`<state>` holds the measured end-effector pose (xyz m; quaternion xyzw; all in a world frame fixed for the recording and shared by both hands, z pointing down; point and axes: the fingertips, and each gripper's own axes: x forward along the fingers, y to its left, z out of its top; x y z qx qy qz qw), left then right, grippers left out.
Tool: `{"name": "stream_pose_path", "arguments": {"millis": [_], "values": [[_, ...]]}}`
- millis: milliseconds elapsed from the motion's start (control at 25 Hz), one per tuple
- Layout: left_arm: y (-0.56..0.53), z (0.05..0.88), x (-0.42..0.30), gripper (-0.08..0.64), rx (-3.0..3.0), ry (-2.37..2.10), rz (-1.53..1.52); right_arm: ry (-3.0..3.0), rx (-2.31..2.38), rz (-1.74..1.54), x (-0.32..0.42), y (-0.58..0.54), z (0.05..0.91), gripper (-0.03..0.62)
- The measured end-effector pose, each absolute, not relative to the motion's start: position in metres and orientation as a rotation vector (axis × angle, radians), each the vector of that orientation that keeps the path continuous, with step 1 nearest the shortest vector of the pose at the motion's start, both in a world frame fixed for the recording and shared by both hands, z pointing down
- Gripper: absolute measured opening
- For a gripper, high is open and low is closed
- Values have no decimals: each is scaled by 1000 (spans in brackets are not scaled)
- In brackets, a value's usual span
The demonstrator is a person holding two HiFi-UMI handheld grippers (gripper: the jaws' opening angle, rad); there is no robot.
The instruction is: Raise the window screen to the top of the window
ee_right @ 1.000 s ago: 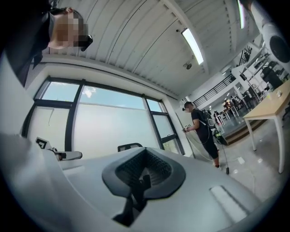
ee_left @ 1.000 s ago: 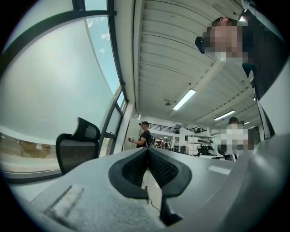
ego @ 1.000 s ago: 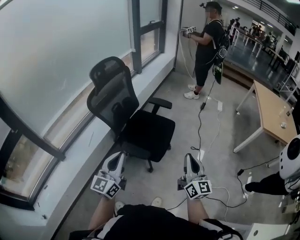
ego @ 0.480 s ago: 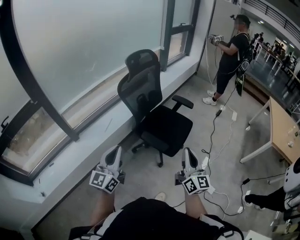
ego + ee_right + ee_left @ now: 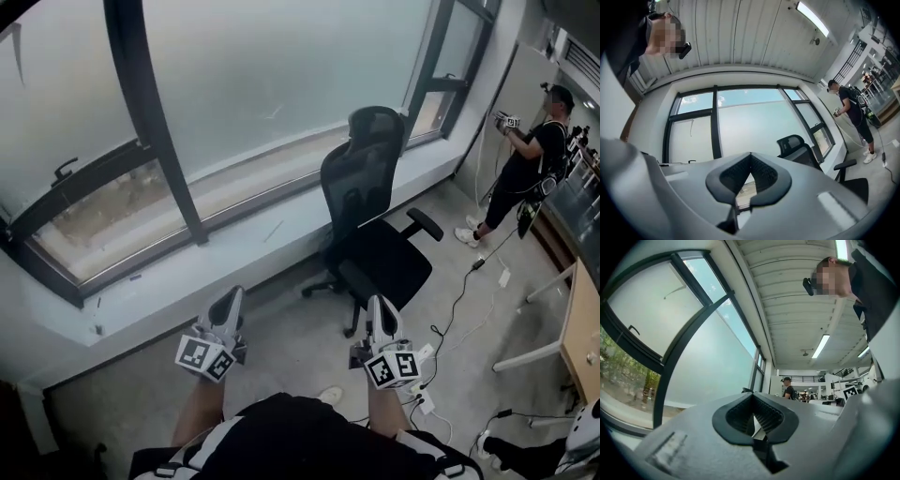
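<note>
Window screen (image 5: 291, 75) hangs lowered over most of the glass, pale and milky, well apart from both grippers, and nothing touches it. Nearest to the camera, the person's two forearms hold the grippers side by side above the grey floor (image 5: 291, 352). The left gripper (image 5: 230, 298) has its fingers (image 5: 738, 414) pressed together with nothing between them. The right gripper (image 5: 378, 305) is the same, its fingers (image 5: 731, 176) together and empty. Both point toward the window wall. A little further, a black office chair (image 5: 375, 216) stands on the floor near the white window sill (image 5: 187, 272), with its back to the glass. To the right of the chair a cable (image 5: 459, 292) runs over the floor, and a corner of a wooden table (image 5: 586, 328) shows at the edge. Behind the sill, the lower edge of the screen stops above the bottom of the frame, so a narrow strip of the outside shows under it. Dark frame bars (image 5: 150, 122) divide the window. Far at the right, another person (image 5: 530, 169) in dark clothes stands beside the wall.
</note>
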<state>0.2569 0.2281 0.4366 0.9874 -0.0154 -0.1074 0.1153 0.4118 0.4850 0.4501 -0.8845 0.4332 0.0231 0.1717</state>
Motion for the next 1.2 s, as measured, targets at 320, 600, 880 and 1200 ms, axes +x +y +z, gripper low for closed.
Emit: {"name": "stream_pose_path", "arguments": {"millis": [320,600,880,1200], "values": [[177,439,164,3,2892,-284,-339,1425,-2418,18,358,406,451,3],[145,445,76,3,2873,-546,-356,1625,-2275,-40,305,335,453,3],[126,449,-12,3,2808,-899,-383,1862,-2084,-88,260,264,452,3],[129,455,-64,3,2735,-1223,-408,2085,-1854,-153,230,204,459,3]]}}
